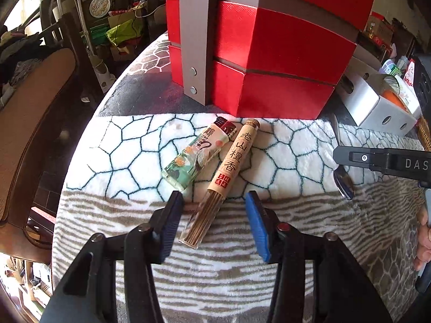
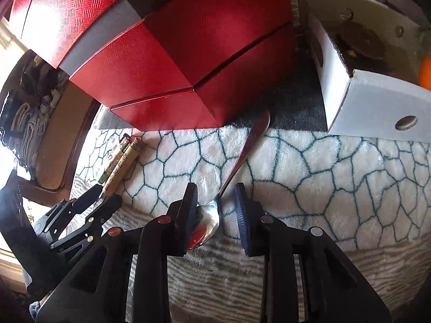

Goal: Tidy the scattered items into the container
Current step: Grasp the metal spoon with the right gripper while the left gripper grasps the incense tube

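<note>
Red tiered box (image 1: 269, 53): upright at the desk's far side. White carton (image 1: 377, 105): right of it, open-topped, something orange inside. Desk (image 1: 242, 269): draped in a plush cloth of cell and stripe patterns; cluttered room behind.

Left gripper (image 1: 214, 199): tilted steeply down, fingers apart, straddling the incense tube (image 1: 223, 172) without touching it; lighter (image 1: 194, 156) beside.

Right gripper (image 2: 215, 202): tilted down, fingers apart around the spoon (image 2: 237, 167), left pad touching the bowl; grip uncertain.

Sunlit cluttered room, wooden chair (image 1: 32, 123) beside table
</note>
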